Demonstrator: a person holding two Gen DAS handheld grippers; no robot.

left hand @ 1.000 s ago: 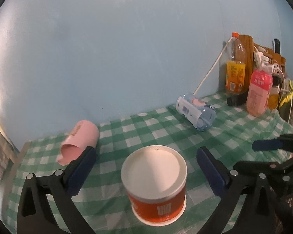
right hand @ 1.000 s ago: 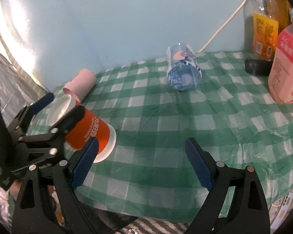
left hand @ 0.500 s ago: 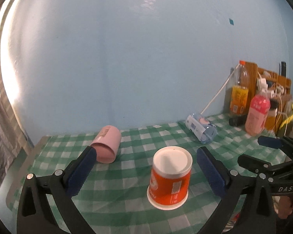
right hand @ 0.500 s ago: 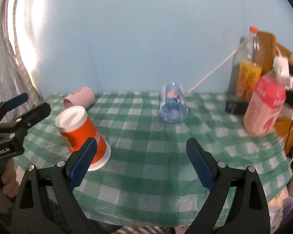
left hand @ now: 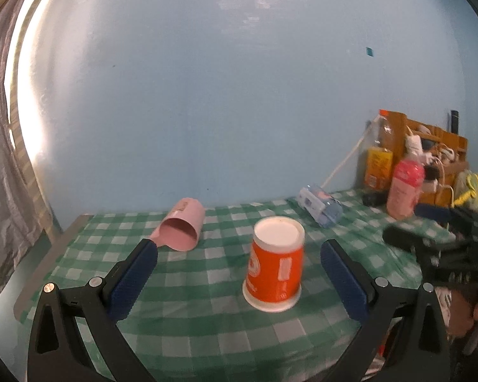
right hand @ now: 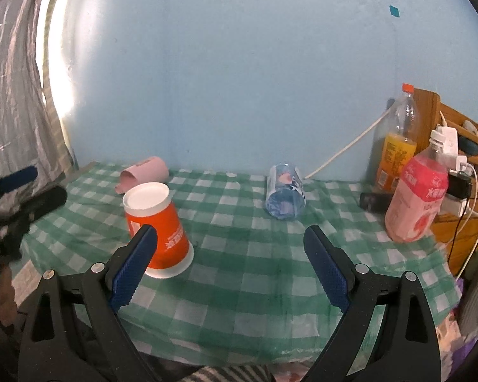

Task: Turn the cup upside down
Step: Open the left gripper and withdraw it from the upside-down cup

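Now, at ten o'clock from the orange cup (left hand: pixel 275 261), the pink cup (left hand: pixel 181 224) lies on its side on the green checked tablecloth (left hand: pixel 207 312). The orange cup stands upside down, white base up, and looks smaller than a second ago: both grippers have pulled back. The left gripper (left hand: pixel 239 278) has its fingers spread wide, touching nothing. At two o'clock lies the blue cup (left hand: pixel 320 205). The right gripper (right hand: pixel 231 269) is likewise spread and empty.
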